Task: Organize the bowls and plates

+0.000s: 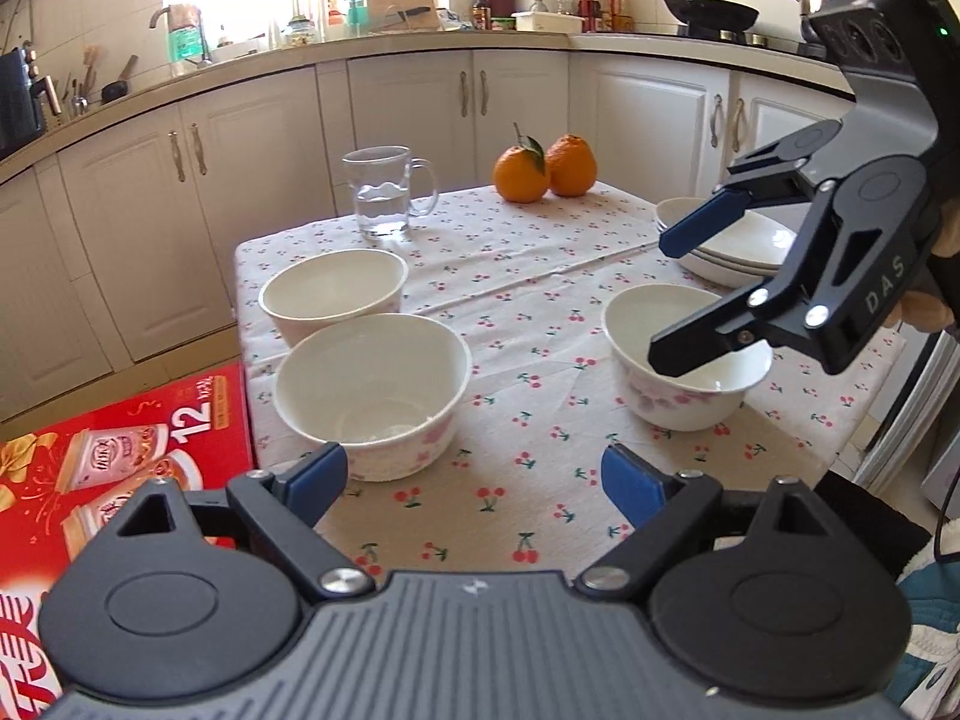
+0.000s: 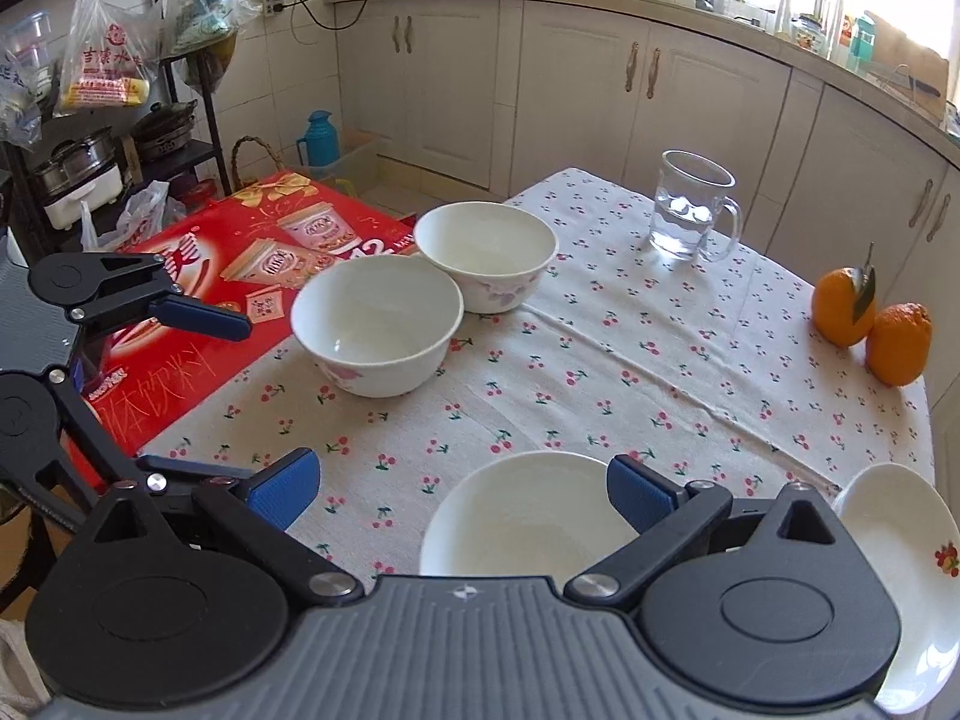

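Note:
Three white floral bowls stand on the cherry-print tablecloth. The near-left bowl (image 1: pixel 372 390) (image 2: pixel 378 330) touches the far-left bowl (image 1: pixel 333 291) (image 2: pixel 486 255). The third bowl (image 1: pixel 678 384) (image 2: pixel 528 516) stands alone at the right. A stack of white plates (image 1: pixel 732 246) (image 2: pixel 900 540) lies beyond it. My left gripper (image 1: pixel 474 477) (image 2: pixel 246 402) is open and empty, just in front of the near-left bowl. My right gripper (image 1: pixel 666 297) (image 2: pixel 462 492) is open and empty, hovering over the third bowl with one finger (image 1: pixel 690 342) above its inside.
A glass mug (image 1: pixel 384 192) (image 2: pixel 690 213) of water and two oranges (image 1: pixel 543 168) (image 2: pixel 870 324) stand at the table's far side. A red drinks carton (image 1: pixel 108 468) (image 2: pixel 240 276) lies beside the table's left edge. Kitchen cabinets (image 1: pixel 420 96) surround the table.

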A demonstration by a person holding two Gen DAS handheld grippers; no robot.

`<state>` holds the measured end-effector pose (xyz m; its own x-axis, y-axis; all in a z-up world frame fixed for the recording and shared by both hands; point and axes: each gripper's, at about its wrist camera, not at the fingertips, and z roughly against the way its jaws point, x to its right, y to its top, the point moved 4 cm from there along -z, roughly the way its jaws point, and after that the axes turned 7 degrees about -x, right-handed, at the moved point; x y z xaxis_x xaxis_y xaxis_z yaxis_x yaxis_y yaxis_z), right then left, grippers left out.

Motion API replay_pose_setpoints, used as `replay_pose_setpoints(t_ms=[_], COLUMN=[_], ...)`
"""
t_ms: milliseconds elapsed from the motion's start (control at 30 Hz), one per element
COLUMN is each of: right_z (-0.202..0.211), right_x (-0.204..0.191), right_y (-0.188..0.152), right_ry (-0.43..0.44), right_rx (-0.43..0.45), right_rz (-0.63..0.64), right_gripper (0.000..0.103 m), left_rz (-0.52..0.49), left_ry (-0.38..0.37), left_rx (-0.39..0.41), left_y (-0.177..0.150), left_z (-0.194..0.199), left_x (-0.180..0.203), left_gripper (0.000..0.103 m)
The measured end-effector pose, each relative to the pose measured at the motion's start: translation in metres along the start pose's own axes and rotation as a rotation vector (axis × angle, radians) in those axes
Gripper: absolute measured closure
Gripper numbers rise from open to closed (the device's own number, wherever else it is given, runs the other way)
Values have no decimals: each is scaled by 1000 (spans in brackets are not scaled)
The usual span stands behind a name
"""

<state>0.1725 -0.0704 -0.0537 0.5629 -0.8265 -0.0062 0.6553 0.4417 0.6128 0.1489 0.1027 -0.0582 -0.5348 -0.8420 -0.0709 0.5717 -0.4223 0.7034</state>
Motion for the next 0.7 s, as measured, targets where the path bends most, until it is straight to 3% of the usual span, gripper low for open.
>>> replay_pose_setpoints(t_ms=[267,367,700], right_z=[-16,-23,-62], right_x=[-24,-32,-41], right_y=[28,36,42], right_ry=[-31,-79,1], right_rx=[25,47,17], right_rz=[70,125,166], right_gripper=[0,0,0], left_rz=[34,49,88], left_ry=[98,118,53], left_rx=[6,-5,-66], left_y=[16,23,35], left_z=[-6,-14,-47], left_x=[-40,-52,-73], left_gripper=[11,11,12])
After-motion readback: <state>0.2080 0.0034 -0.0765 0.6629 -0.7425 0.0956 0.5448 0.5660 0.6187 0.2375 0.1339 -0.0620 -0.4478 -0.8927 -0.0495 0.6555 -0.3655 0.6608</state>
